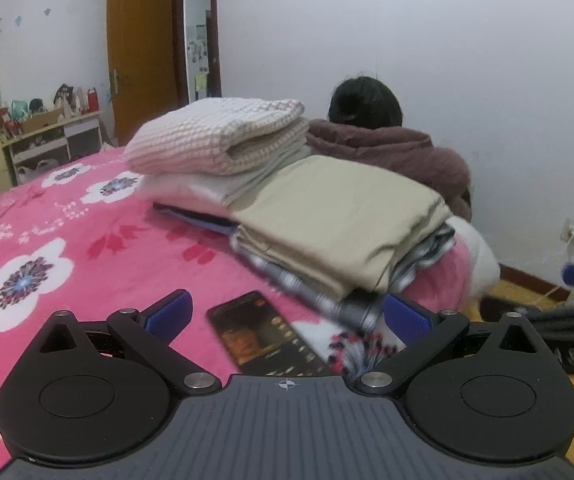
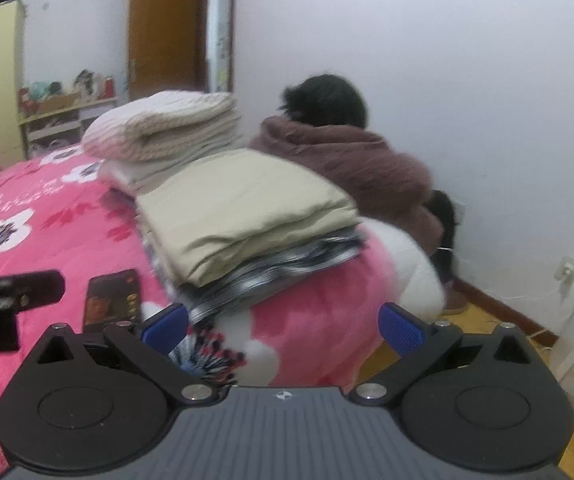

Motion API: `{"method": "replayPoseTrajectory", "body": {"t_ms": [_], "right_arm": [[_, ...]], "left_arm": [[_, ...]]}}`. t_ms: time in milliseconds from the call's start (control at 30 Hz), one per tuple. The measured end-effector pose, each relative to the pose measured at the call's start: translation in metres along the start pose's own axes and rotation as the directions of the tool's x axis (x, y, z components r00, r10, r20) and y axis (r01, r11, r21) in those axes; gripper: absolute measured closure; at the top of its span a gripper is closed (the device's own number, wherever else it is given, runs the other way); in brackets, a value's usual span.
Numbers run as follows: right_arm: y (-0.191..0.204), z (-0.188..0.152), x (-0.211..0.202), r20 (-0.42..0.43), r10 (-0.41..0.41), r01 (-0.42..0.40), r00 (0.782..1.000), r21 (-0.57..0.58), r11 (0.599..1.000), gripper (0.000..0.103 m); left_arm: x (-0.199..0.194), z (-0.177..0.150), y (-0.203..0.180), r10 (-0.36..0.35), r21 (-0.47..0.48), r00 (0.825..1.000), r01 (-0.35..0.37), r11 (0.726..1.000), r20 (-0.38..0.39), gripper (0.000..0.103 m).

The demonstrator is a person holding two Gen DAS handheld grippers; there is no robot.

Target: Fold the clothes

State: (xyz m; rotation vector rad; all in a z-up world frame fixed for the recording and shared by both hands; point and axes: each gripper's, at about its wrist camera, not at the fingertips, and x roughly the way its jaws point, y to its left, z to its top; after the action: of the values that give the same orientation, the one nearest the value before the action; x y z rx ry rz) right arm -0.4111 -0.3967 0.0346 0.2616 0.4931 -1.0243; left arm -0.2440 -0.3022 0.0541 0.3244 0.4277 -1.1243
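Note:
A folded beige garment (image 1: 339,216) lies on a folded grey plaid one (image 1: 327,296) near the corner of the pink flowered bed (image 1: 67,224). Behind it is a second stack topped by a folded pink-white waffle cloth (image 1: 215,132). My left gripper (image 1: 287,316) is open and empty, low over the bed in front of the stacks. My right gripper (image 2: 283,324) is open and empty, at the bed's corner below the beige garment (image 2: 239,208). The left gripper also shows at the left edge of the right wrist view (image 2: 15,292).
A phone (image 1: 263,332) with a lit screen lies on the bed between my left fingers; it also shows in the right wrist view (image 2: 113,300). A person in a brown fleece (image 1: 387,148) crouches past the bed by the wall. A door, a shelf and a wall socket stand around the room.

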Motion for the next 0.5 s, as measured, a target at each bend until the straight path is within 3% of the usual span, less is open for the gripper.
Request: {"method": "replayPoseTrajectory", "body": {"t_ms": [167, 400, 500], "right_arm": [[-0.014, 0.005, -0.006, -0.030, -0.072, 0.073, 0.997, 0.041, 0.996, 0.000], [-0.017, 0.010, -0.010, -0.037, -0.137, 0.137, 0.990, -0.003, 0.991, 0.000], [-0.013, 0.008, -0.011, -0.035, -0.144, 0.143, 0.989, -0.024, 0.989, 0.000]], "left_arm": [[0.011, 0.015, -0.003, 0.017, -0.068, 1.000, -0.018, 0.997, -0.013, 0.000], [0.022, 0.025, 0.000, -0.036, -0.193, 0.998, 0.026, 0.981, -0.052, 0.000], [0.025, 0.023, 0.001, -0.016, -0.204, 0.997, 0.001, 0.979, -0.071, 0.000]]}}
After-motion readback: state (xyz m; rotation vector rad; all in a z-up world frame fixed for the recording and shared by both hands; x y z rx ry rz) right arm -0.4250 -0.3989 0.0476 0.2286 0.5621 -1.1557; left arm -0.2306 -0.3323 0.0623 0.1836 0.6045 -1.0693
